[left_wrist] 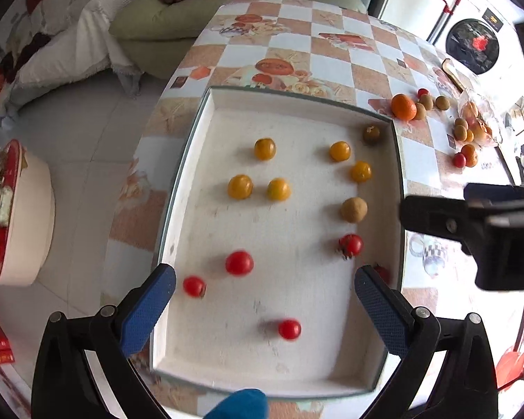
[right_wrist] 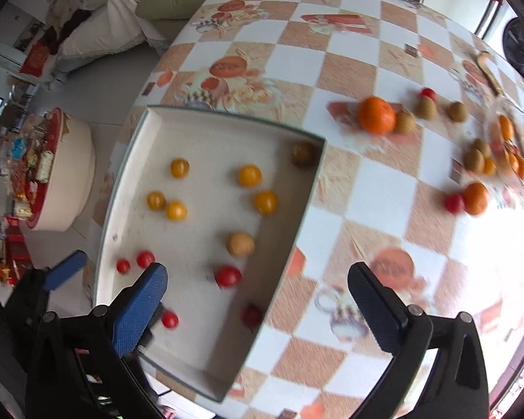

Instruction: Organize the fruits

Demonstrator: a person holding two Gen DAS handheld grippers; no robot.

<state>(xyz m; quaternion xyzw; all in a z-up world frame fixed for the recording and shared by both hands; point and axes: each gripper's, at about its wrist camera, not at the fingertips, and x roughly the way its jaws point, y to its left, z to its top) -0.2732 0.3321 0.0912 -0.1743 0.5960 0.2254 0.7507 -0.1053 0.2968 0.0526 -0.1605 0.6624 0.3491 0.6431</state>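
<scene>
Left wrist view shows your left gripper [left_wrist: 263,300] spread wide and holding nothing, its blue textured pads [left_wrist: 146,309] hanging over the near end of the shallow white rectangular tray [left_wrist: 332,103]. Inside that tray lie smooth yellow cherry tomatoes [left_wrist: 240,186] toward its far end, a matte tan round fruit [left_wrist: 353,210] by its right wall, and glossy red cherry tomatoes [left_wrist: 239,262] at its near end. Your right gripper [right_wrist: 258,302] is equally wide, empty, straddling the tray's right wall. Beyond the tray's far right corner, a dimpled orange tangerine [right_wrist: 376,115] rests on the checkered tablecloth [right_wrist: 366,202].
</scene>
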